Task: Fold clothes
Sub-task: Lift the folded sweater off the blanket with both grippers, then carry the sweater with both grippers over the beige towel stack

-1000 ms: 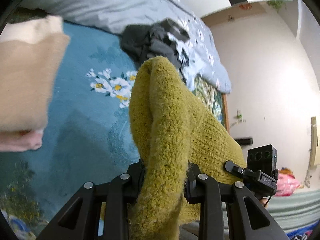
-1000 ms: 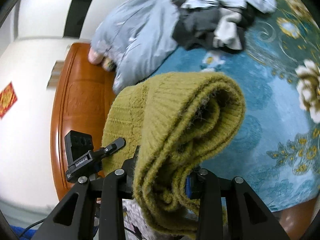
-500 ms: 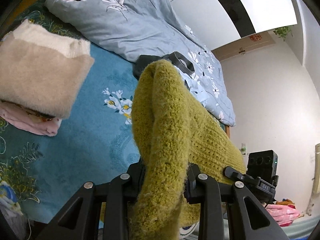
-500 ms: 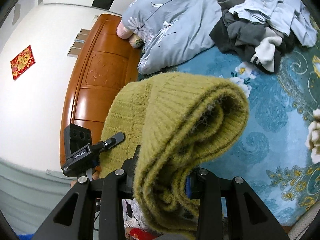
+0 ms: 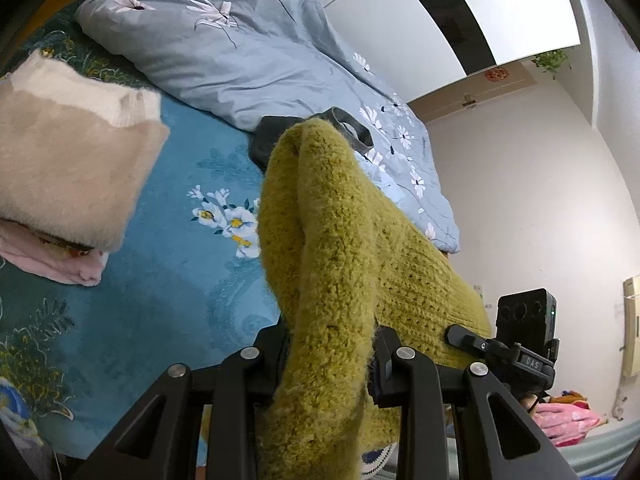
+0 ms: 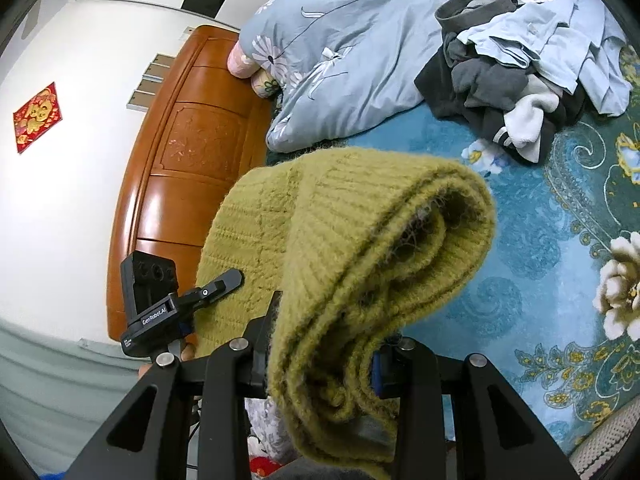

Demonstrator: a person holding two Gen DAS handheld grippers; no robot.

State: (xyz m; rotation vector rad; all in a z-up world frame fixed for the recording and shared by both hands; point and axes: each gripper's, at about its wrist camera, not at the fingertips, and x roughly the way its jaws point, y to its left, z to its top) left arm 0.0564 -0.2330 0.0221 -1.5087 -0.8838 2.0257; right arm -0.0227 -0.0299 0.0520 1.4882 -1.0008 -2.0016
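A folded olive-green knit sweater [image 5: 332, 264] hangs in the air above the bed, held between both grippers. My left gripper [image 5: 330, 354] is shut on one end of it; the thick fold bulges up past the jaws. My right gripper [image 6: 326, 354] is shut on the other end of the sweater [image 6: 352, 248], whose layers drape over the jaws. Each view shows the other gripper's camera block beyond the knit. A stack of folded clothes, beige sweater [image 5: 68, 168] on a pink garment [image 5: 60, 268], lies at the left.
The bed carries a teal floral blanket [image 5: 168, 264], a grey-blue floral quilt [image 5: 240, 52] and a heap of unfolded grey and pale blue clothes [image 6: 516, 80]. A wooden headboard [image 6: 180, 184] stands at the bed's end. White walls surround.
Both grippers have risen and drawn back with the sweater still held. The folded beige stack has shifted from the left edge further into the left view; more of the quilt and headboard shows.
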